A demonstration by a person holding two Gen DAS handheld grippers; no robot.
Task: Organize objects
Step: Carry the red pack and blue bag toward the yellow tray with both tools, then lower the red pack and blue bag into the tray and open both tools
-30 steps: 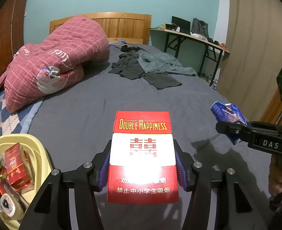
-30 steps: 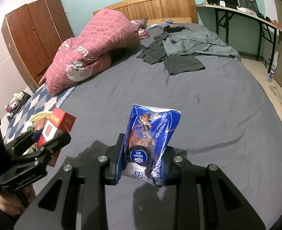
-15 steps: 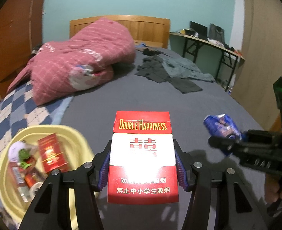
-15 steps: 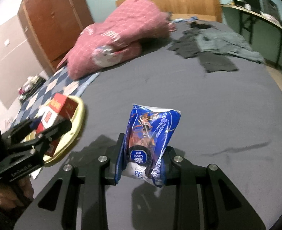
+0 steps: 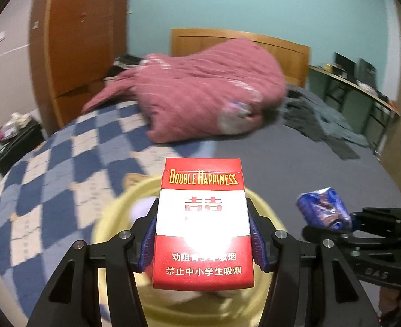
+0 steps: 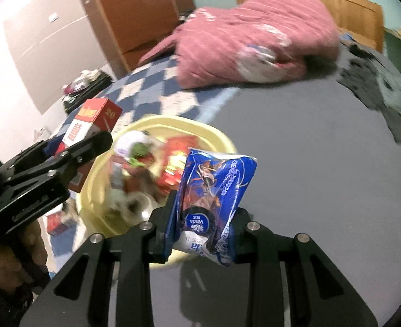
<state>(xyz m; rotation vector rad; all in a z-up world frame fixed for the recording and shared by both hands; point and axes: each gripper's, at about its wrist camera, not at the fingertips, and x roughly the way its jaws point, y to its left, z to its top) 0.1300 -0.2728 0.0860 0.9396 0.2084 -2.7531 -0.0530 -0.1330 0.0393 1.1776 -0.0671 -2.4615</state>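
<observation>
Grey bedding [image 6: 323,141] covers the bed, with a yellow basin [image 6: 214,133] of small items resting on it near the checkered blanket [image 5: 64,158]. Left gripper [image 5: 203,234] has its jaws clamped on an upright red cigarette pack [image 5: 203,218] directly above the basin. Right gripper [image 6: 203,218] has its jaws pinching a blue tissue packet [image 6: 214,188], held just beside the basin's rim.

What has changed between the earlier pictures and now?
Both grippers swung left toward the yellow basin: the left gripper now holds the cigarette box above it, and the right gripper brings the blue tissue pack to its rim. Both grips are unchanged; nothing was released.
</observation>
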